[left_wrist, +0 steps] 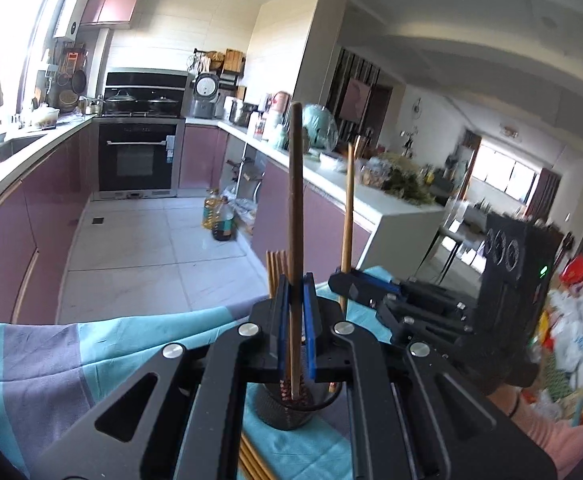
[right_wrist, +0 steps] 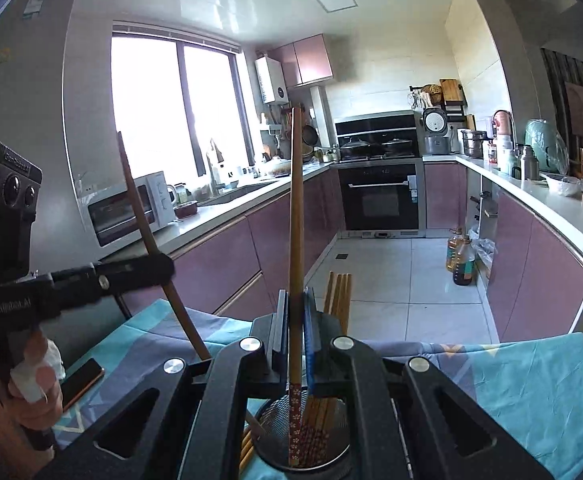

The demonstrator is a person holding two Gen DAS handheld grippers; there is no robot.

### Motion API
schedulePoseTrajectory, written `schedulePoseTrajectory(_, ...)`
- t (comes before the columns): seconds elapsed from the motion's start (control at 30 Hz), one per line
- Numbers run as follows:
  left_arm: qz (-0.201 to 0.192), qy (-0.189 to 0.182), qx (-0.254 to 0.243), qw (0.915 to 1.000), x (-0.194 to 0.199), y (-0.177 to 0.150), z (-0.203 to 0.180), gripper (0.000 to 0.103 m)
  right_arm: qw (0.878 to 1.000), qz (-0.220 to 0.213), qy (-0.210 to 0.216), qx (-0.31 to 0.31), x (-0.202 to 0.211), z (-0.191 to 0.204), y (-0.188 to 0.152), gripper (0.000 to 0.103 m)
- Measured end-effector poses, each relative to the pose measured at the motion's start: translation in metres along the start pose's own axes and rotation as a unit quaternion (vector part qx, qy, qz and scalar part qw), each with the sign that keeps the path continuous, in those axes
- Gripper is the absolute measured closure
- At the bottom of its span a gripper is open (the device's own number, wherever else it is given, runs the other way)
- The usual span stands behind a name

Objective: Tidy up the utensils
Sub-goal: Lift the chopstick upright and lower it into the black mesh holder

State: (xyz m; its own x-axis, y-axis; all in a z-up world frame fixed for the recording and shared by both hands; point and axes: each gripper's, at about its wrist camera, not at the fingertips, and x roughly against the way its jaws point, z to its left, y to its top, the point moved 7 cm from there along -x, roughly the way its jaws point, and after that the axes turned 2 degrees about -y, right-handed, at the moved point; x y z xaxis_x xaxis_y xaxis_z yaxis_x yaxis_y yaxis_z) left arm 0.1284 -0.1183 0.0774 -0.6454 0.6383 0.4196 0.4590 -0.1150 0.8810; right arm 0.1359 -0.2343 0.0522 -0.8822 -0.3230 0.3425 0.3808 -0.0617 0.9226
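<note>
Left claw (left_wrist: 295,300) clenched on a dark chopstick (left_wrist: 294,200), low centre of the left wrist view; the stick stands nearly upright between the blue pads, tip reaching up to mid-frame, lower end down over the holder (left_wrist: 287,412). In the right wrist view the same claw (right_wrist: 163,266) comes in from the left edge, its chopstick (right_wrist: 143,220) tilted, top leaning toward the upper left.

Right claw (right_wrist: 296,304) clenched on a light chopstick (right_wrist: 296,220), low centre of the right wrist view. Stick nearly upright; its patterned red lower end sits inside the holder (right_wrist: 331,446) at bottom centre. In the left wrist view this claw (left_wrist: 341,276) shows right of centre, with its chopstick (left_wrist: 348,208) upright.

Holder: dark mesh cup, bottom centre in both views, directly below each camera's own claw. More chopsticks (right_wrist: 319,424) stand in it, ends rising behind the claw pads.

Loose chopsticks (left_wrist: 251,460) lie flat on the cloth (left_wrist: 131,344) just left of the holder, bottom edge of frame.

Cloth is teal with grey-purple blocks, covering the counter under the holder. A phone (right_wrist: 81,382) lies on it at lower left of the right wrist view, near the hand (right_wrist: 31,384) gripping the left tool
</note>
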Motion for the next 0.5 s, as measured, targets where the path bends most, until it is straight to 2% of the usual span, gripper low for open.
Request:
schedulePoseTrajectory(0.2,0.045,0.027,-0.024,0.9983,-0.031,-0.024,-0.01,0.096,1.0,0.021,-0.006,-0.002,-0.016,-0.004,-0.017,0.097)
schedulePoseTrajectory(0.5,0.105,0.022,-0.029,0.9938,-0.062,-0.046,-0.002,0.096,0.996,0.09,-0.017,-0.012,-0.032,-0.012,-0.045,0.097)
